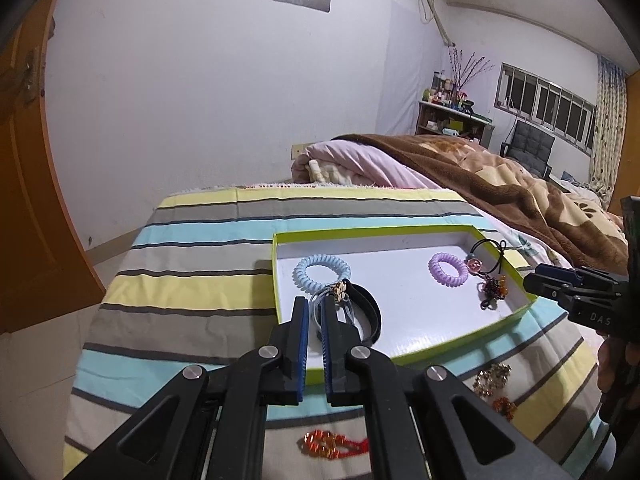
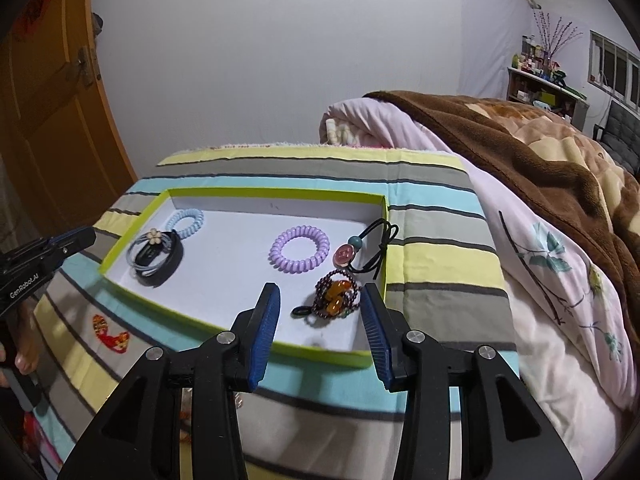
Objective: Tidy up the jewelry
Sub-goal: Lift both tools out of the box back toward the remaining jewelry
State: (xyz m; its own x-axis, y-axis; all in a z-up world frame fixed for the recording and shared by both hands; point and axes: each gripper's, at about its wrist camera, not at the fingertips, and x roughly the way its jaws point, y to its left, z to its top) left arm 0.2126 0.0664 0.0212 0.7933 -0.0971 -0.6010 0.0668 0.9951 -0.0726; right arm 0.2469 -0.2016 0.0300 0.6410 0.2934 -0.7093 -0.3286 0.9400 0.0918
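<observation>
Left gripper [image 1: 315,306] fingers nearly closed over tray [image 1: 505,319] edge, possibly empty

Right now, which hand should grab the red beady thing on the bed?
Left. The red beaded piece lies nearest the left gripper; the right gripper is open over the tray's opposite end.

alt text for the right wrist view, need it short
The open right gripper hovers over the near edge of a green-rimmed white tray on a striped bedspread, a dark beaded bracelet lying between its fingers. The tray also holds a purple coil hair tie and a blue one.
</observation>
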